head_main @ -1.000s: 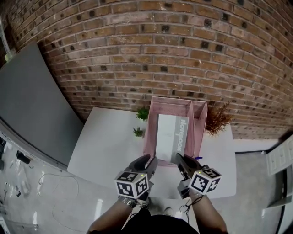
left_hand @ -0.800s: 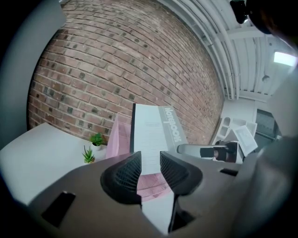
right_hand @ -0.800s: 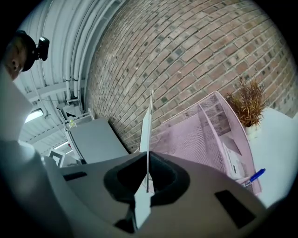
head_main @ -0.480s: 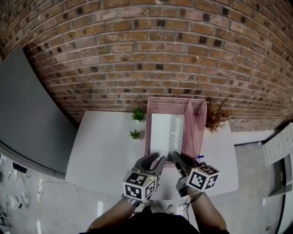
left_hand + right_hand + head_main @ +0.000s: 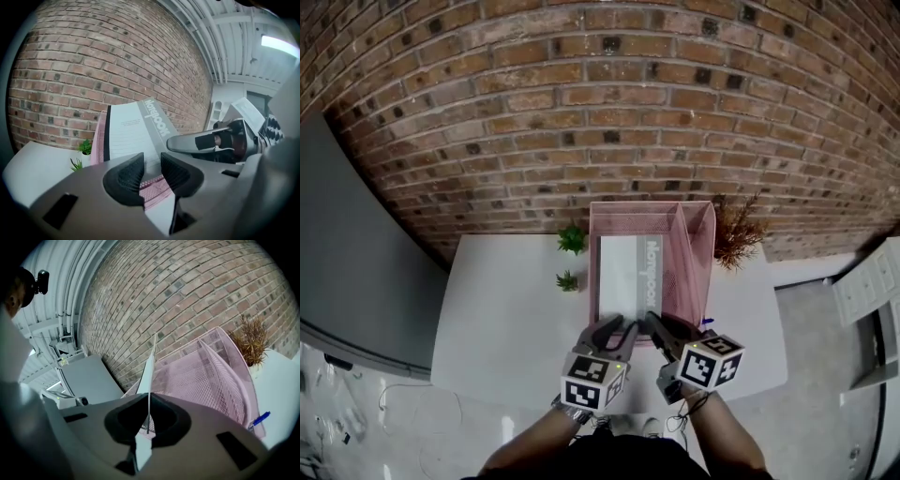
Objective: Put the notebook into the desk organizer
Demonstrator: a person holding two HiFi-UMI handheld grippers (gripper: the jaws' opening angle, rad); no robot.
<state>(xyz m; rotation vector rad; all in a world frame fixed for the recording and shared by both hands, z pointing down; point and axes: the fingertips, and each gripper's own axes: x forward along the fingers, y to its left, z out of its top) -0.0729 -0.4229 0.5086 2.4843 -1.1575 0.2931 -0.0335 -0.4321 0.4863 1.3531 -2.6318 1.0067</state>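
A white notebook (image 5: 626, 277) with a grey spine strip leans inside the pink mesh desk organizer (image 5: 698, 251) on the white table. My right gripper (image 5: 662, 325) is shut on the notebook's near edge. In the right gripper view the notebook (image 5: 151, 364) shows edge-on, pinched between the pads of that gripper (image 5: 148, 420), with the organizer (image 5: 211, 373) behind. My left gripper (image 5: 618, 328) sits just left of it at the organizer's near end. Its jaws (image 5: 152, 171) stand slightly apart with nothing gripped; the notebook (image 5: 133, 133) rises beyond them.
Two small green plants (image 5: 572, 239) (image 5: 567, 279) stand left of the organizer, and a dried brown plant (image 5: 733, 234) stands to its right. A blue pen (image 5: 258, 419) lies by the organizer's near right corner. A brick wall (image 5: 609, 112) backs the table (image 5: 506, 300).
Both grippers have shifted slightly toward the organizer, the left one moving right and rolling closer to the notebook. The right gripper keeps its grip on the notebook.
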